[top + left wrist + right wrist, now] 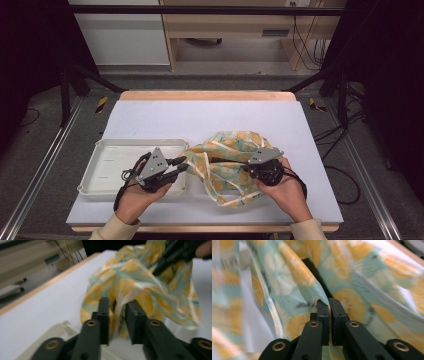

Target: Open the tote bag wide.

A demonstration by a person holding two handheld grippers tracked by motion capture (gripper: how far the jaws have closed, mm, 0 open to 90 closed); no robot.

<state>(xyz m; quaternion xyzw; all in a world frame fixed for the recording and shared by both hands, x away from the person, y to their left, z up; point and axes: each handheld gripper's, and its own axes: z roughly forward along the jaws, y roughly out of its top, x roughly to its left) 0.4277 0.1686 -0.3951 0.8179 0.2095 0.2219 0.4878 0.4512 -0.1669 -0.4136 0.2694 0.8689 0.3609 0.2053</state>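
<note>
A crumpled cloth (225, 160) printed with orange slices on pale green lies on the white table top, right of centre. My left gripper (182, 164) reaches over the tray's right rim to the cloth's left edge. In the left gripper view its jaws (117, 302) stand apart, and a fold of the cloth (140, 277) hangs loosely in the gap. My right gripper (246, 172) is at the cloth's right side. In the right gripper view its jaws (328, 300) are closed together on a ridge of the cloth (294, 272).
A shallow white tray (110, 150) sits at the left of the table, and its corner (50, 332) lies under my left gripper. Beyond the cloth, the back half of the table top (200, 115) is bare. Black frame posts stand on both sides.
</note>
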